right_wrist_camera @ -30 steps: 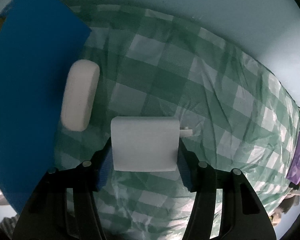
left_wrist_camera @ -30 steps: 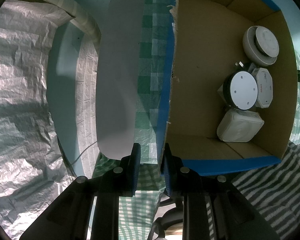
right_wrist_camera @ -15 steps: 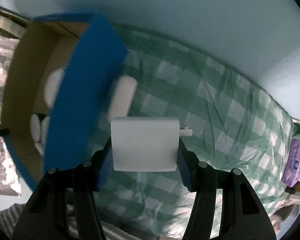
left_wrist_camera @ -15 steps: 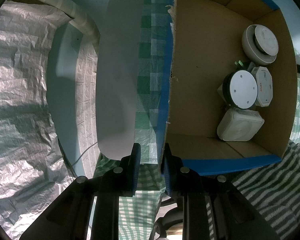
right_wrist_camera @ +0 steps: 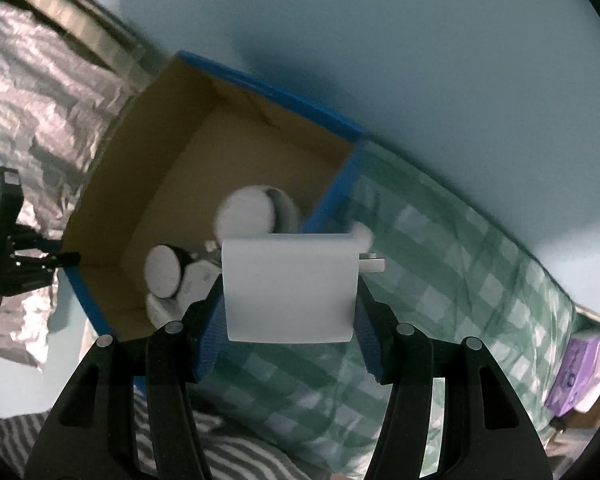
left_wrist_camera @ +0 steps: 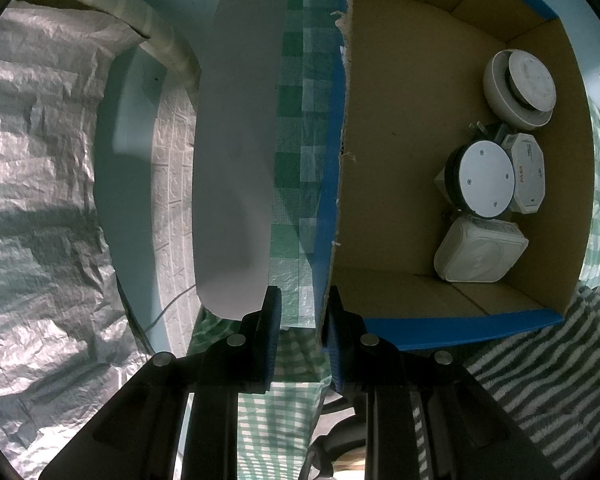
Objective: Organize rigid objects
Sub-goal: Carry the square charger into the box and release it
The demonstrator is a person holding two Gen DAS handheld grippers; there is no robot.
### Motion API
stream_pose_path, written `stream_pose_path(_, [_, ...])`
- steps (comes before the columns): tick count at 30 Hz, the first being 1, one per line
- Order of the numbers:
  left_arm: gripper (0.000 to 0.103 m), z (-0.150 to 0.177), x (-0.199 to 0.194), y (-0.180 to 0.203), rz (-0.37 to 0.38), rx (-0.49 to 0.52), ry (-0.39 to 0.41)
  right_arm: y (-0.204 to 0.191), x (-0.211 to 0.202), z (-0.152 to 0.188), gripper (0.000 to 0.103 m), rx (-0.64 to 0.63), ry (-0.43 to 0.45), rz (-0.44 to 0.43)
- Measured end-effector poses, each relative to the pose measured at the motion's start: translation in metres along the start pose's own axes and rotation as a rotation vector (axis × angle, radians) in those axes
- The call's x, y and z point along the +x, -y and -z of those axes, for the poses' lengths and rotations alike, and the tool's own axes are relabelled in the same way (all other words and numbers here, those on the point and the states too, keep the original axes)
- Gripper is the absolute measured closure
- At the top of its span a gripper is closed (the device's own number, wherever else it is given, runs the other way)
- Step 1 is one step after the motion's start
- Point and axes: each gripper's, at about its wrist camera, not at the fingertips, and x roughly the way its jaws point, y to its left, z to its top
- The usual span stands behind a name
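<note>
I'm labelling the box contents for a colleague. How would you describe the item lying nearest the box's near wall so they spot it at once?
Look inside the open blue-sided cardboard box, at the cluster of white devices by its right wall. The one nearest the near wall is the rounded-square white case; its neighbours are round or octagonal, and it alone has soft square corners.

Cardboard boxes: I count one, the blue-sided box.
Devices lying in the box: I count four: one round white dome, one black-rimmed disc, one white octagonal unit, one rounded-square white case.
White adapters held up: one adapter.
White things on the cloth beside the box: one blurred piece.
Grippers I have in view: two, left gripper and right gripper.
Purple packs: one pack.
</note>
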Motion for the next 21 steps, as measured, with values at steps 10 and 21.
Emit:
stream_pose_path(10, [0.081,0.000,-0.001,-0.001,0.003,-0.001,0.003,-0.045,0.038,-0.013,0.045,-0.106,-0.042,0.016])
stream_pose_path(21, [0.081,0.000,-0.002,-0.001,0.006,-0.002,0.006,-0.063,0.063,-0.016,0.042,-0.145,-0.056,0.002])
